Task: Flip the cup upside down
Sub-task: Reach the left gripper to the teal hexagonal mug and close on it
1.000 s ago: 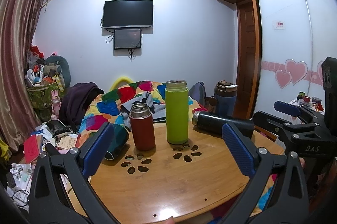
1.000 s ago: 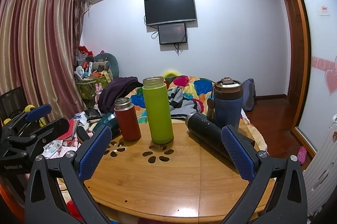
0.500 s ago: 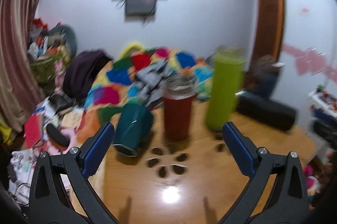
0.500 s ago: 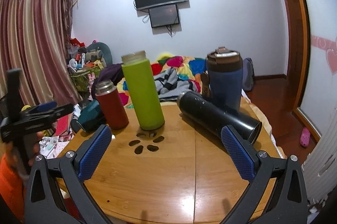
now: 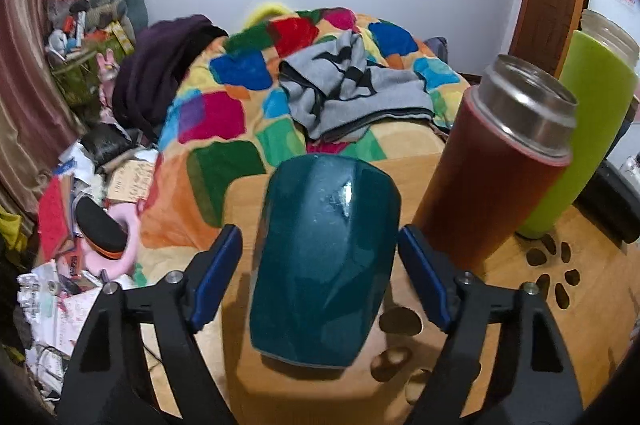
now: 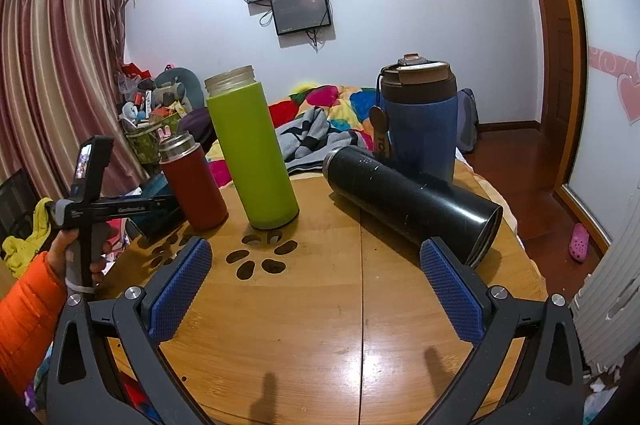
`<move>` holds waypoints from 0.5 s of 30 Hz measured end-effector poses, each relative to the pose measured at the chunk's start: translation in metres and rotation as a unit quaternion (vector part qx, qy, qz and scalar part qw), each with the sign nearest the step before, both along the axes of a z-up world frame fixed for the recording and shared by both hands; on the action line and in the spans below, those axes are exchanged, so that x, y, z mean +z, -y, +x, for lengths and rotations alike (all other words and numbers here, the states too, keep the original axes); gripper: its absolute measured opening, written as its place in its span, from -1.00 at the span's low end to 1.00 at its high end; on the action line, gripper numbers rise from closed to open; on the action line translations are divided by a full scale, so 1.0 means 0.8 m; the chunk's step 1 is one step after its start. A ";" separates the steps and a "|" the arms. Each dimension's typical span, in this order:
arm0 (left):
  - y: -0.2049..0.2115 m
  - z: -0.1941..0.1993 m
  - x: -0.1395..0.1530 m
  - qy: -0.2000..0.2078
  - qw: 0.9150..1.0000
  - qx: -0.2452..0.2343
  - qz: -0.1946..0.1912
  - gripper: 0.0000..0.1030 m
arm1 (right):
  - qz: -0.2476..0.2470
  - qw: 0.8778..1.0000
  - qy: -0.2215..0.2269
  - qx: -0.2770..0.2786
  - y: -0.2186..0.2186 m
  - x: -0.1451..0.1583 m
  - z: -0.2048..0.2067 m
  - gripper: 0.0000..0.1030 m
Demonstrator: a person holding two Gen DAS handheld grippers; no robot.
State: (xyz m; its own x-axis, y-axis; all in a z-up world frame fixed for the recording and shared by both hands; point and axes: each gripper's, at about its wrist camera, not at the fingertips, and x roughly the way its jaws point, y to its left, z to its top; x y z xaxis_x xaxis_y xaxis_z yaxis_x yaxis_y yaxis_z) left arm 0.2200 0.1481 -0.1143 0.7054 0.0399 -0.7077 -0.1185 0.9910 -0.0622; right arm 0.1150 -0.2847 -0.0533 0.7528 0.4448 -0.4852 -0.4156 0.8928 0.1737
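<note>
Teal cup lies on its side near the table left edge, beside the red flask. I hold my left claw open around it, not touching, ready to grip. Right claw waits open, empty.

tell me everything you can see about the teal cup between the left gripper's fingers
The teal cup is dark blue-green with a glossy, faintly speckled surface that looks glazed or enamelled. It lies on its side on the wooden table near the left edge, one end toward the camera. The open left gripper straddles it, blue pads apart from its sides. The red flask stands just right.
</note>
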 end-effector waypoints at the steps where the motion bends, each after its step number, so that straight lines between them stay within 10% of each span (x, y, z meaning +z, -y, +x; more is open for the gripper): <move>1: 0.000 0.000 -0.002 -0.002 1.000 -0.003 -0.004 0.42 | 0.000 1.000 0.000 0.000 0.000 0.000 0.000 1.00; 15: 0.075 -0.099 0.003 0.011 0.998 -0.035 0.051 0.41 | 0.005 1.000 0.006 0.009 -0.001 -0.001 -0.007 1.00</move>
State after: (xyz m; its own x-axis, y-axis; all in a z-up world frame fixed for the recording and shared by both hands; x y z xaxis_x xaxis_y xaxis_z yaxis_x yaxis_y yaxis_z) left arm 0.1409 0.0883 -0.1116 0.7237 0.0612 -0.6874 -0.0478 0.9981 0.0385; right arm 0.1092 -0.2839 -0.0542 0.7502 0.4629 -0.4721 -0.4336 0.8835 0.1772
